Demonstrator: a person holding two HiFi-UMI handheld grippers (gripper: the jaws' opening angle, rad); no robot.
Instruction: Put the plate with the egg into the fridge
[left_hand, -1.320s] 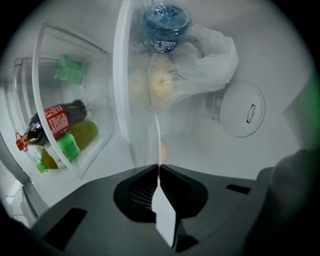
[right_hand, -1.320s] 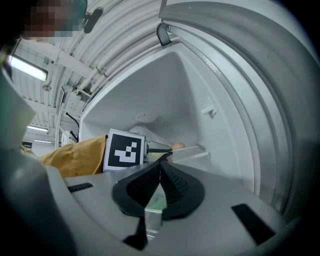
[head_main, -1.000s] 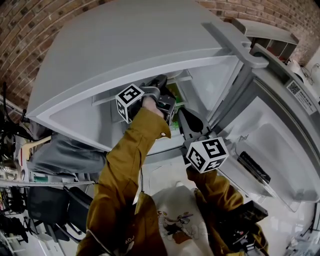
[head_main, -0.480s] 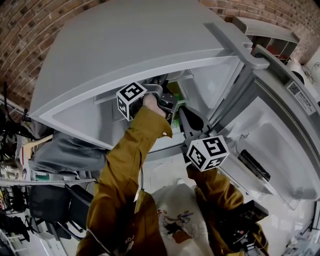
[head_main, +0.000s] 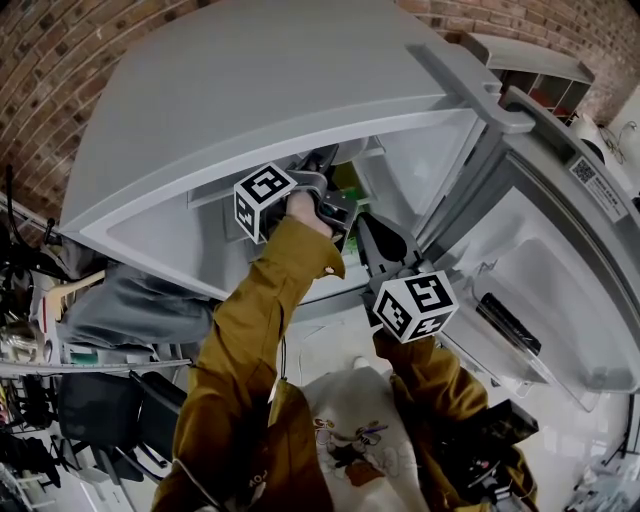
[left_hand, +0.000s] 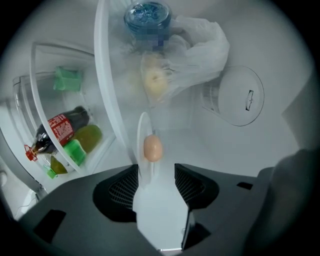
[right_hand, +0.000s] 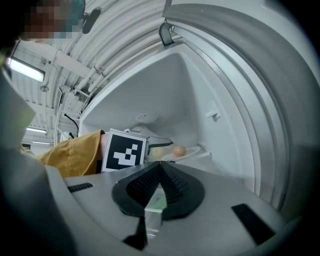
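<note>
as the left gripper (left_hand: 156, 170) has just been opening its jaws, now apart around the rim of the round white plate (left_hand: 144, 134) carrying the beige egg (left_hand: 153, 148) on the fridge shelf (left_hand: 106, 90), only withdrawal looks left; right gripper (right_hand: 159, 166) closed, empty.

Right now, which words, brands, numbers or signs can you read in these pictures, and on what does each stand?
No text can be read for certain.
Red label on the dark bottle: white print, too blurred.
Sticker on the fridge door: square code, print too small.
Round dial: small mark, unreadable.
</note>
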